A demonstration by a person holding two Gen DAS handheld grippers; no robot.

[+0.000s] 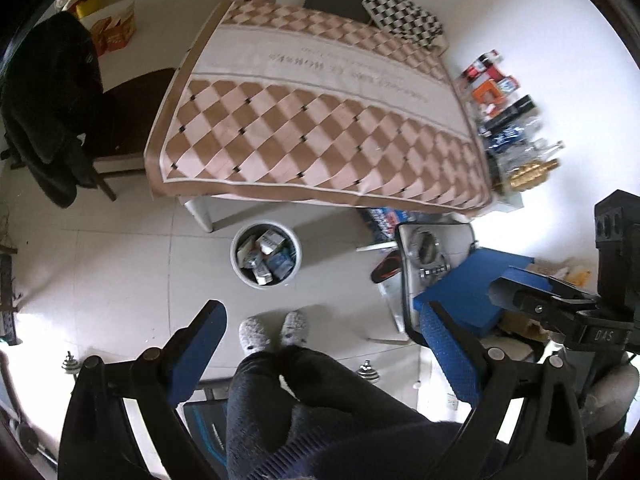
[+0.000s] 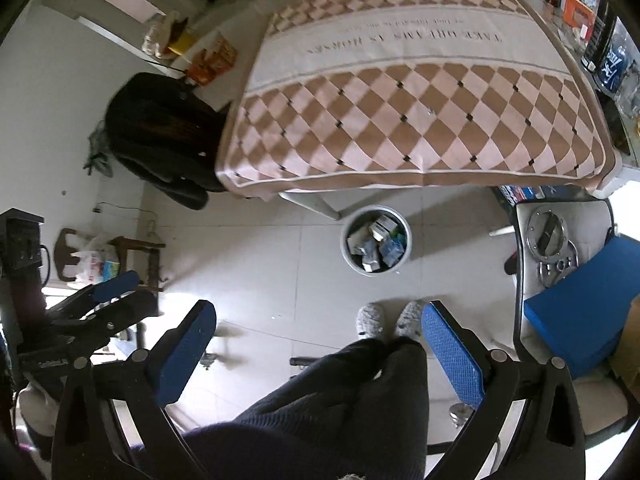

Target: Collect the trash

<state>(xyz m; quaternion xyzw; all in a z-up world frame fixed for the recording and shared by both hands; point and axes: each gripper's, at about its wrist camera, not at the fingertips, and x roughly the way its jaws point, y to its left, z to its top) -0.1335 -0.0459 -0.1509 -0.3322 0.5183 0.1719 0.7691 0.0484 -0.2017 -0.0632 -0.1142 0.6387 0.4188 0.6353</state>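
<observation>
**Around the room**

A checkered tablecloth [image 2: 404, 112] covers the table. A dark jacket [image 1: 48, 104] hangs over a chair beside it. Boxes and bottles [image 1: 508, 116] crowd the table's far edge. A blue box [image 2: 580, 312] lies on a white seat. Grey slippers [image 1: 274, 330] stand on the tiled floor [image 1: 120, 264].

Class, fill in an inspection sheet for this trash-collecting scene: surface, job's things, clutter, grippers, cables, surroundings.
Surface: table under a brown-and-pink checked cloth; its top is bare.
Job's things: round white trash bin on the tiled floor by the table leg, filled with boxes and wrappers.
Clutter: boxes and bottles along the wall beside the table; blue box on a chair.
Grippers: left gripper and right gripper both open, holding nothing.
Cables: thin wire along the wall.
Surroundings: dark coat over a chair; person's slippered feet.
</observation>
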